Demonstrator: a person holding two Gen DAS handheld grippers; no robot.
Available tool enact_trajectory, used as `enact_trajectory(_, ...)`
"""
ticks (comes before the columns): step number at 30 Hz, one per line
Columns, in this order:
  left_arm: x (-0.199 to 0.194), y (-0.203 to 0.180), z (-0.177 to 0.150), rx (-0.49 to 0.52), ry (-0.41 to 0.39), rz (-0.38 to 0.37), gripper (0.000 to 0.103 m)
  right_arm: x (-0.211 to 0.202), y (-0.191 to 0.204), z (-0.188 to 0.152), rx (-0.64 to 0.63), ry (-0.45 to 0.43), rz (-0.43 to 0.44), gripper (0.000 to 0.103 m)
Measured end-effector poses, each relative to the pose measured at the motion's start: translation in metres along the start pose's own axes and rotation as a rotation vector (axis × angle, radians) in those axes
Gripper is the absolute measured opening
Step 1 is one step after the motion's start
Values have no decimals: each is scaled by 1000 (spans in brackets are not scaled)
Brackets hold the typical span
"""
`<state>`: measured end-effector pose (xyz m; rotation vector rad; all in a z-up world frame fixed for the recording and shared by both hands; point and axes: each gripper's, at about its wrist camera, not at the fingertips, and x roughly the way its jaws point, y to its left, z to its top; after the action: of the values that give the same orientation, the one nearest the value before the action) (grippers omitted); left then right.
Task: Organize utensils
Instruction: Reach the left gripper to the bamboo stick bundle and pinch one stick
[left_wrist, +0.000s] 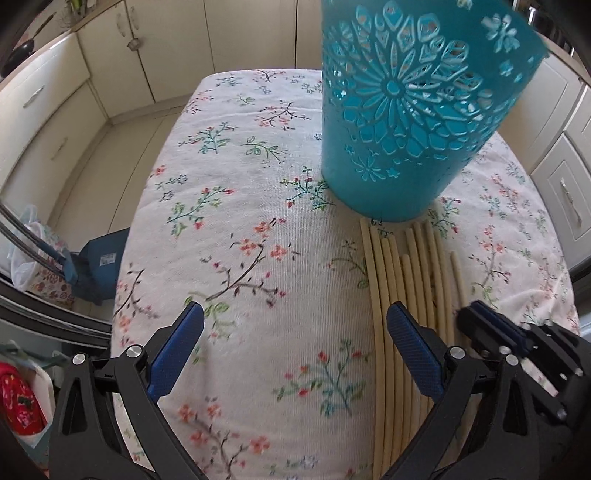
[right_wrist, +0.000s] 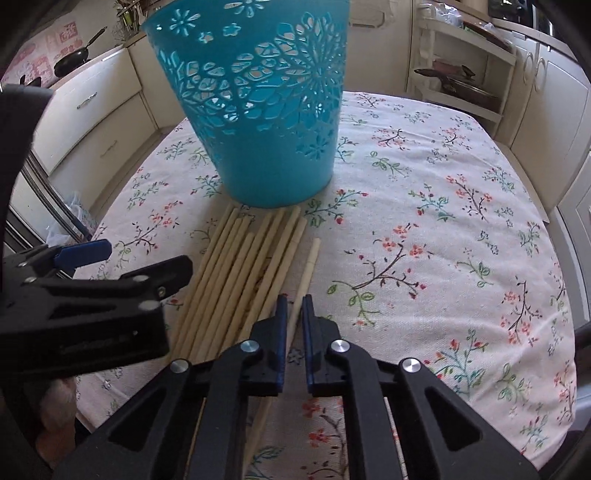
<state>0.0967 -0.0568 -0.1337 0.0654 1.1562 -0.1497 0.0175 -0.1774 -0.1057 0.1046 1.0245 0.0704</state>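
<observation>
A row of pale wooden chopsticks (left_wrist: 406, 280) (right_wrist: 240, 273) lies side by side on the flowered tablecloth (left_wrist: 240, 229) (right_wrist: 424, 229), just in front of an upright teal cut-out basket (left_wrist: 399, 110) (right_wrist: 266, 110). One chopstick (right_wrist: 308, 266) (left_wrist: 457, 277) lies apart on the right of the row. My right gripper (right_wrist: 293, 306) (left_wrist: 476, 314) is shut on that lone chopstick near its middle. My left gripper (left_wrist: 295, 332) (right_wrist: 136, 262) is open, low over the cloth, with nothing between its pads. Its right finger (left_wrist: 410, 347) hangs over the row's left side.
The table's edges fall away on the left (left_wrist: 122, 280) and the far side (right_wrist: 424, 99). Cream kitchen cabinets (left_wrist: 55, 122) (right_wrist: 554, 110) surround it. A blue seat (left_wrist: 99, 266) stands at the left, and a shelf with pans (right_wrist: 461, 85) at the back right.
</observation>
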Motion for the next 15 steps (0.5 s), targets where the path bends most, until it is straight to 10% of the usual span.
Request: enact_trajectory(15,16,-5,14,14,-20,39,86,-2,-18,1,24,-13,20,8)
